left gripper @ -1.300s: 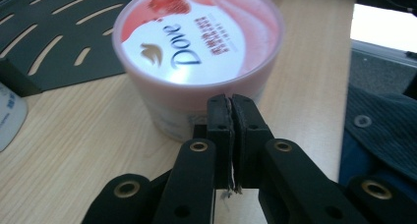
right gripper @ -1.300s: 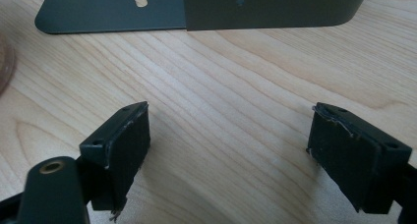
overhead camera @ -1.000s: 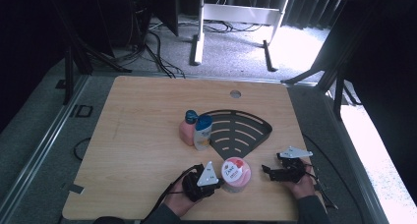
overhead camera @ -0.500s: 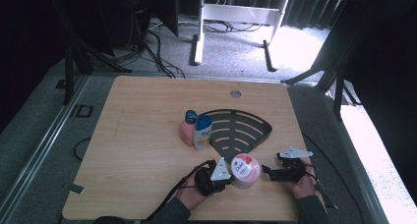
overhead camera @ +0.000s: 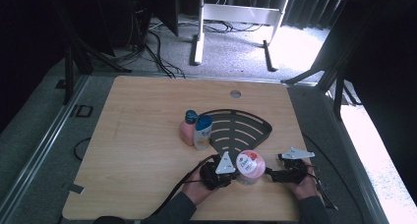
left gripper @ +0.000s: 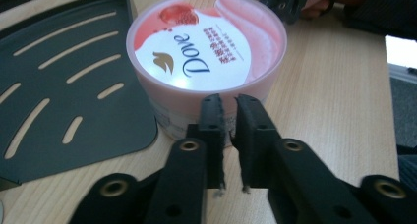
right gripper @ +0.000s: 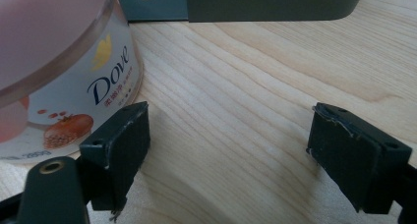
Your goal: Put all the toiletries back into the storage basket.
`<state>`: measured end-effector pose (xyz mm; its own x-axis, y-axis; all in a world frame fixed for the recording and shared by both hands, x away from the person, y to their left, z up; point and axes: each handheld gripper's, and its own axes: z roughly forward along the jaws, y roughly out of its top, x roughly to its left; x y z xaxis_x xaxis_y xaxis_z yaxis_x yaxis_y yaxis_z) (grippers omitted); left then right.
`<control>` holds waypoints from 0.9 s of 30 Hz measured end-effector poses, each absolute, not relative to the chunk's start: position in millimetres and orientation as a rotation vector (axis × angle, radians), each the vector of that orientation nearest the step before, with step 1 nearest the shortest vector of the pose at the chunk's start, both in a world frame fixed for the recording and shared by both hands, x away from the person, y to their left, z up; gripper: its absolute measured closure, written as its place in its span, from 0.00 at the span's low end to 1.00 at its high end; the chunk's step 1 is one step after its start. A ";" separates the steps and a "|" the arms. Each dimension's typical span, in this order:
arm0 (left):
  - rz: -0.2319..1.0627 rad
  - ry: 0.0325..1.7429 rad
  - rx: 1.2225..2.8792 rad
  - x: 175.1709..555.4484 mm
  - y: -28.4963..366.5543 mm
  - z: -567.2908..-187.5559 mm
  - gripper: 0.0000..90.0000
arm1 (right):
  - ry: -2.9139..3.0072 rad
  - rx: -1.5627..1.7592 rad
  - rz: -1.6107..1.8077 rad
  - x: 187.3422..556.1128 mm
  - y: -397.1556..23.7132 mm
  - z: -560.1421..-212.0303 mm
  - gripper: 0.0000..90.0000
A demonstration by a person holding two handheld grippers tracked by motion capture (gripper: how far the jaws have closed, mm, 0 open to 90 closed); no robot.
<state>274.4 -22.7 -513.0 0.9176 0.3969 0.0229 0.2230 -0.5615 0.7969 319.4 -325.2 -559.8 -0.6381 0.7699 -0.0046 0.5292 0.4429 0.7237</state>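
tub lid (left gripper: pixel 206 47): "Dove" | tub side (right gripper: pixel 83 96): "Dove"

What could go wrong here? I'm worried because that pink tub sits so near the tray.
The left gripper, jaws nearly shut, presses against the Dove tub rather than holding it; a push could ride the tub up over the black tray edge and tip it. The open right gripper has one jaw beside the tub and could knock it.
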 end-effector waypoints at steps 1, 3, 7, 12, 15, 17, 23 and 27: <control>0.248 0.436 2.180 274.4 -21.6 -512.1 0.88 | 2.366 1.109 1.010 319.4 -325.2 -559.8 0.18; 0.246 0.436 2.170 276.6 -17.4 -510.4 0.79 | 2.360 1.117 1.007 318.5 -325.2 -559.8 0.18; 0.221 0.452 2.198 283.5 -14.3 -512.0 0.68 | 2.363 1.114 1.008 317.9 -325.5 -559.8 0.17; 0.209 0.476 2.190 294.4 -7.9 -513.0 0.57 | 2.410 1.067 1.013 315.7 -327.0 -559.1 0.17; 0.187 0.485 2.179 300.2 -6.3 -514.2 0.54 | 2.425 1.045 1.025 311.2 -329.6 -556.5 0.31; 0.182 0.482 2.176 301.7 -6.3 -515.1 0.52 | 2.434 1.032 1.030 308.9 -330.1 -555.8 0.33; 0.150 0.477 2.182 306.6 -8.0 -517.6 0.43 | 2.449 0.955 1.166 293.5 -334.3 -546.8 0.39; 0.134 0.449 2.189 310.5 -9.2 -519.4 0.39 | 2.472 0.898 1.223 287.3 -332.2 -540.2 0.39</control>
<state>310.5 -9.2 -519.4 0.9291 0.3645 -0.0630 0.2708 -0.5542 0.7871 287.3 -332.2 -540.2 -0.7820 0.6209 0.0540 0.4198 0.4608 0.7820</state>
